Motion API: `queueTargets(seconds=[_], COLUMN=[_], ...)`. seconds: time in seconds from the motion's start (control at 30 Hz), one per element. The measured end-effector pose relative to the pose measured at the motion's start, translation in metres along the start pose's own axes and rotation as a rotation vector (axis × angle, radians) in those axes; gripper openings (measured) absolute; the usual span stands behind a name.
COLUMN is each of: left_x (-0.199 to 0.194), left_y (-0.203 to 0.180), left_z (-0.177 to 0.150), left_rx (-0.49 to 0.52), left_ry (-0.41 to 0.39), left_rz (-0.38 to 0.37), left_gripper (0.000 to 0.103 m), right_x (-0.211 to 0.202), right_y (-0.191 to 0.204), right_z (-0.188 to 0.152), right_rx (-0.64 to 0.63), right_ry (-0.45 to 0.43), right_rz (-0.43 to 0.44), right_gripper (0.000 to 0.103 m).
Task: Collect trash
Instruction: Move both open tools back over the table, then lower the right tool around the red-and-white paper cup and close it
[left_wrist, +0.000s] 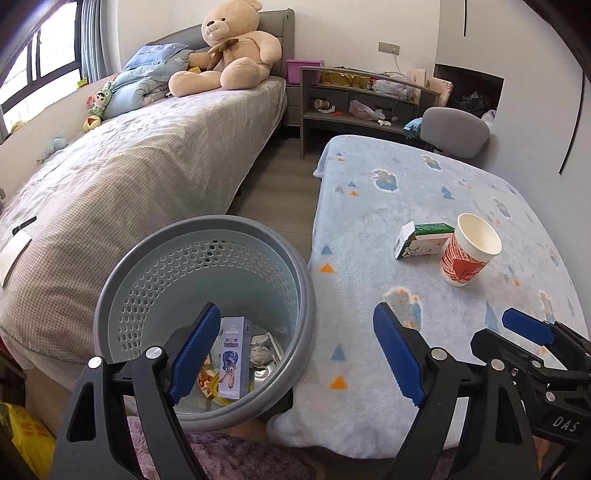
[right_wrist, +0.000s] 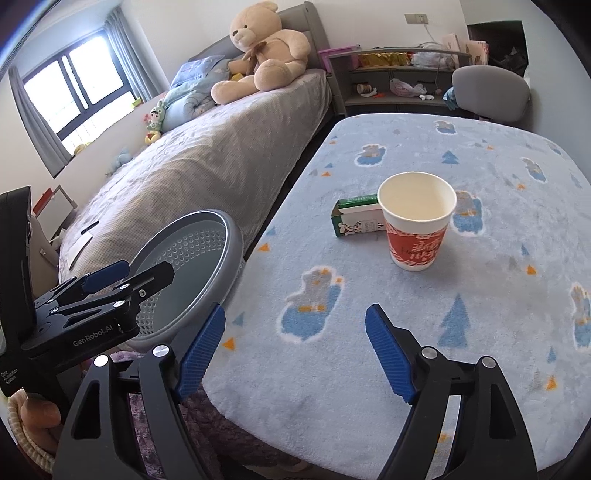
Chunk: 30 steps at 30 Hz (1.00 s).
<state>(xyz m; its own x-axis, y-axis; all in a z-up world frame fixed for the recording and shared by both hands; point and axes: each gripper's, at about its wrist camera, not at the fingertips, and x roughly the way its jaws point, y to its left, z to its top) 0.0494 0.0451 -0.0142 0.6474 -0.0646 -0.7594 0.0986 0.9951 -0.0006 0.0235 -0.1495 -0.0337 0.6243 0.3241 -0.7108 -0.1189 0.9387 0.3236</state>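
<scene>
A red and white paper cup (left_wrist: 467, 251) (right_wrist: 417, 221) stands upright on the table under a light blue blanket (left_wrist: 406, 177) (right_wrist: 480, 295). A green and white carton (left_wrist: 421, 240) (right_wrist: 356, 218) lies just behind it, touching or nearly touching it. Left of the table a grey perforated bin (left_wrist: 207, 229) (right_wrist: 221, 229) stands on the floor, holding a purple box (left_wrist: 232, 358), a crumpled wrapper (left_wrist: 264, 349) and other scraps. My left gripper (left_wrist: 297, 314) (right_wrist: 110, 273) hangs open and empty over the bin's right rim. My right gripper (right_wrist: 297, 314) (left_wrist: 524, 325) is open and empty above the table's near edge, short of the cup.
A bed (left_wrist: 129, 177) with a large teddy bear (left_wrist: 229, 48) runs along the left. A grey shelf unit (left_wrist: 354, 103) and a grey chair (left_wrist: 456, 129) stand beyond the table. A purple rug (left_wrist: 229, 458) lies under the bin, with a yellow bag (left_wrist: 26, 435) at bottom left.
</scene>
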Motion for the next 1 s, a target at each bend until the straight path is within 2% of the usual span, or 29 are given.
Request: queueTargets(seconds=[0.3,0.5,0.63,1.0], left_x=[0.013,0.020,0.028,0.055], left_y=[-0.025,-0.036,-0.041,-0.046], left_z=[0.005,0.008,0.010,0.023], left_rx=[0.028,0.036,0.043,0.043], left_ry=[0.013,0.020,0.029,0.049], left_rz=[-0.021,-0.028,-0.022,-0.001], left_gripper=[0.081,0.081,0.083,0.083], right_x=[-0.003,-0.001,0.003,0.027], right_y=[-0.025,-0.038,-0.048,-0.070], right_z=[-0.002,-0.002,-0.002,0.005], right_rx=[0.028,0.034,0.044,0.074], right_ry=[-0.019,-0.022,-0.025,-0.010], right_rz=[-0.037,-0.061,-0.075,-0.116], right_gripper=[0.078,0.082,0.087,0.090])
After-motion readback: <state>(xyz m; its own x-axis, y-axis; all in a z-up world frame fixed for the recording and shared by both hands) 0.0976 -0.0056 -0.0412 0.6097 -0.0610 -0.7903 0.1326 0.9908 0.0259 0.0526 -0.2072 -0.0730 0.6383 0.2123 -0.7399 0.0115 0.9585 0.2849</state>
